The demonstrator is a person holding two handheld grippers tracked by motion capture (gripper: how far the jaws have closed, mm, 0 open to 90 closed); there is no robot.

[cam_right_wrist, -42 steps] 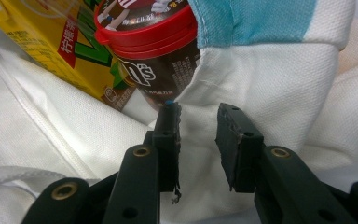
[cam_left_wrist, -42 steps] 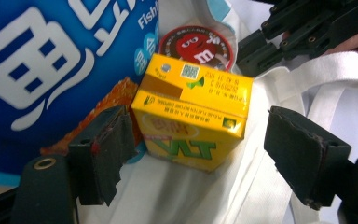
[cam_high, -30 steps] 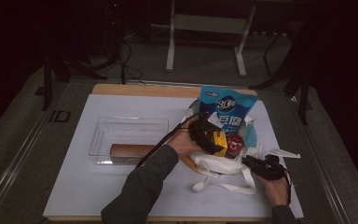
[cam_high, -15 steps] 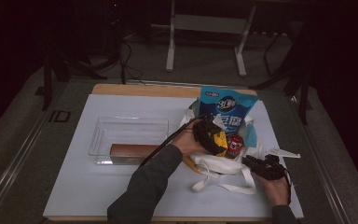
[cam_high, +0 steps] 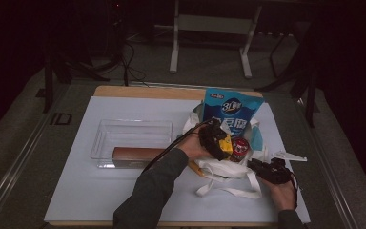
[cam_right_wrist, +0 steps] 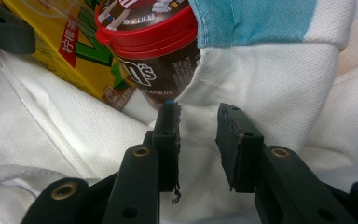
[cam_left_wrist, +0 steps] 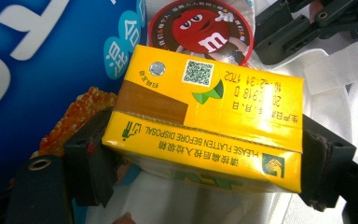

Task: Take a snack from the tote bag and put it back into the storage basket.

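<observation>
left tongs point(cam_left_wrist: 200, 158): clamped on yellow carton point(cam_left_wrist: 205, 116), at the bag point(cam_high: 228, 168) mouth
right tongs point(cam_right_wrist: 198, 140): apart, pads astride bag's white cloth
carton: beside M&M's tub point(cam_left_wrist: 200, 30), blue pouch point(cam_high: 232, 110)

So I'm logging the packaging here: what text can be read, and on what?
Yellow cardboard drink carton: "PLEASE FLATTEN BEFORE DISPOSAL"; its date code and Chinese print are unclear.
Round red-rimmed candy tub lid: "m".
Blue plastic snack bag: "3"; the rest is too blurred.
</observation>
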